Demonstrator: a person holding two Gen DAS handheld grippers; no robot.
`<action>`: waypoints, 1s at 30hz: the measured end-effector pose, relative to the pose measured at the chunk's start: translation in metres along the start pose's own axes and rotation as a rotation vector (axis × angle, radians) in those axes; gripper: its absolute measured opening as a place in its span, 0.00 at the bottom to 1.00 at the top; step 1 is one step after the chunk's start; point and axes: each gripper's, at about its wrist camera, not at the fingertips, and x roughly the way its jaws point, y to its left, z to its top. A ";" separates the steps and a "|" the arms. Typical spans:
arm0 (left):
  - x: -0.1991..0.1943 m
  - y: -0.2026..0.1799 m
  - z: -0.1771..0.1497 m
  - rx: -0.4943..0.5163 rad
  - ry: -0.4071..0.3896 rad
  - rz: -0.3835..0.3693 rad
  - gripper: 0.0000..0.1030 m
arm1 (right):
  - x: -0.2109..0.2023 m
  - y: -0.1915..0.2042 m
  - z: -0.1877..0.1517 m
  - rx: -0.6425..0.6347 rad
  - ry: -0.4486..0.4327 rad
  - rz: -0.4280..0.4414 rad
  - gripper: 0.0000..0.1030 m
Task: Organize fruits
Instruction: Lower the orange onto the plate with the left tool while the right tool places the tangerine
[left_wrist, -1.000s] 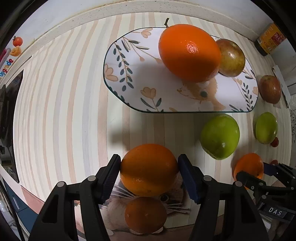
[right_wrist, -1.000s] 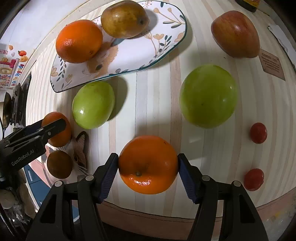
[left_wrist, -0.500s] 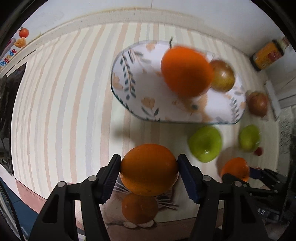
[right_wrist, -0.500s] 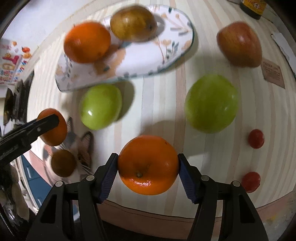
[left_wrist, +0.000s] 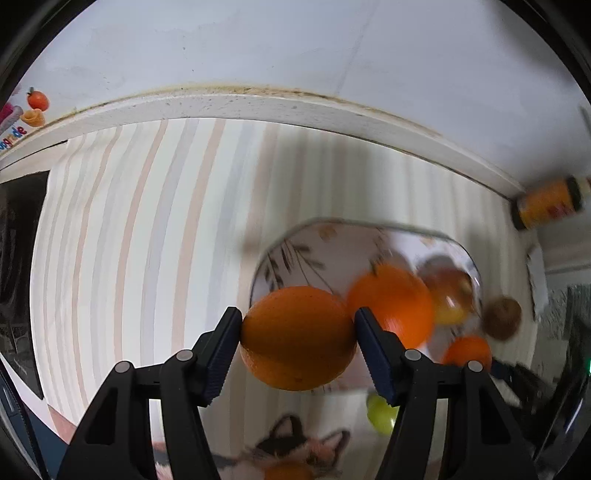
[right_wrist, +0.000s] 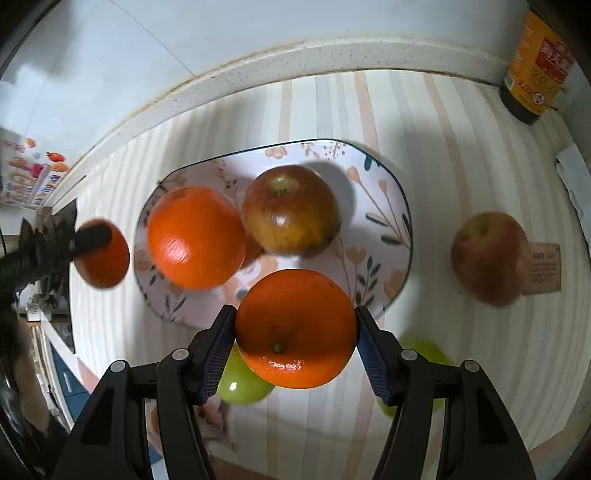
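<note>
Each gripper holds an orange in the air. My left gripper (left_wrist: 298, 338) is shut on an orange (left_wrist: 297, 338), hanging over the left rim of the floral plate (left_wrist: 291, 251). My right gripper (right_wrist: 295, 328) is shut on a second orange (right_wrist: 295, 326) above the plate's (right_wrist: 384, 192) near edge. On the plate lie a third orange (right_wrist: 195, 236) and a brownish apple (right_wrist: 291, 210). The left gripper's orange (right_wrist: 105, 260) also shows at the left of the right wrist view. Two green apples (right_wrist: 243, 384) lie partly hidden under the right gripper.
A red apple (right_wrist: 489, 253) rests right of the plate beside a small wooden tag (right_wrist: 545, 267). A yellow-labelled jar (right_wrist: 535, 66) stands at the back right by the white wall ledge. A cat-print mat (left_wrist: 295, 454) with another orange lies near the table's front edge.
Both grippers have risen and moved toward the plate, each carrying its orange. The green apples and cherry tomatoes have slid toward the bottom of the views or out of sight.
</note>
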 end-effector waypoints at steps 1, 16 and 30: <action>0.007 0.002 0.011 -0.009 0.011 0.000 0.59 | 0.004 0.000 0.002 0.003 0.007 -0.004 0.64; 0.053 -0.010 0.046 -0.016 0.115 -0.030 0.60 | 0.024 -0.021 0.008 0.067 0.039 0.049 0.65; 0.002 -0.010 0.009 0.032 -0.020 0.057 0.86 | -0.019 -0.021 -0.005 0.044 -0.043 -0.056 0.92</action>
